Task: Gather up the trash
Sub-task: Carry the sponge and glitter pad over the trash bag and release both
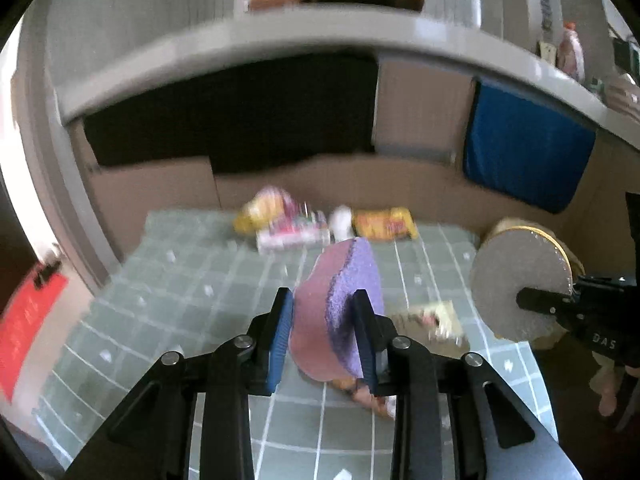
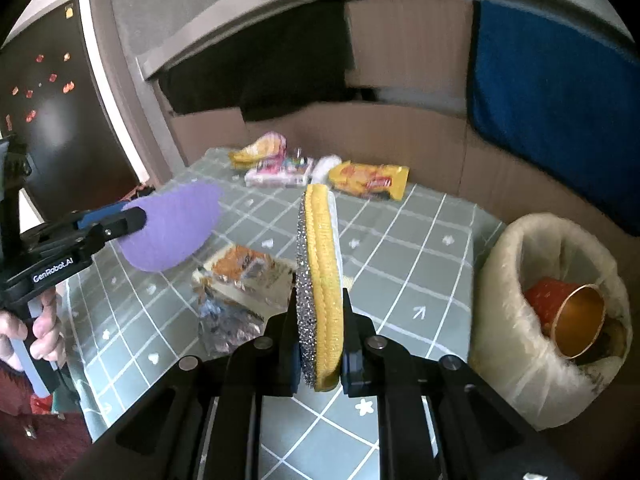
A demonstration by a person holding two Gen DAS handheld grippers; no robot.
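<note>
My left gripper (image 1: 324, 320) is shut on a purple-and-pink sponge pad (image 1: 340, 300), held above the green checked tablecloth (image 1: 200, 280); it also shows in the right wrist view (image 2: 172, 228). My right gripper (image 2: 320, 328) is shut on a round yellow-and-silver scouring pad (image 2: 318, 272), which shows face-on in the left wrist view (image 1: 520, 284). A crumpled foil wrapper (image 2: 244, 280) lies on the cloth between the grippers. Yellow snack bags (image 2: 372, 182) and a pink packet (image 2: 280, 172) lie at the table's far edge.
A lined white trash bin (image 2: 520, 320) stands right of the table, holding a red-and-gold cup (image 2: 572, 316). Cardboard walls (image 2: 400, 140), a black cloth and a blue cloth (image 2: 560, 100) stand behind the table.
</note>
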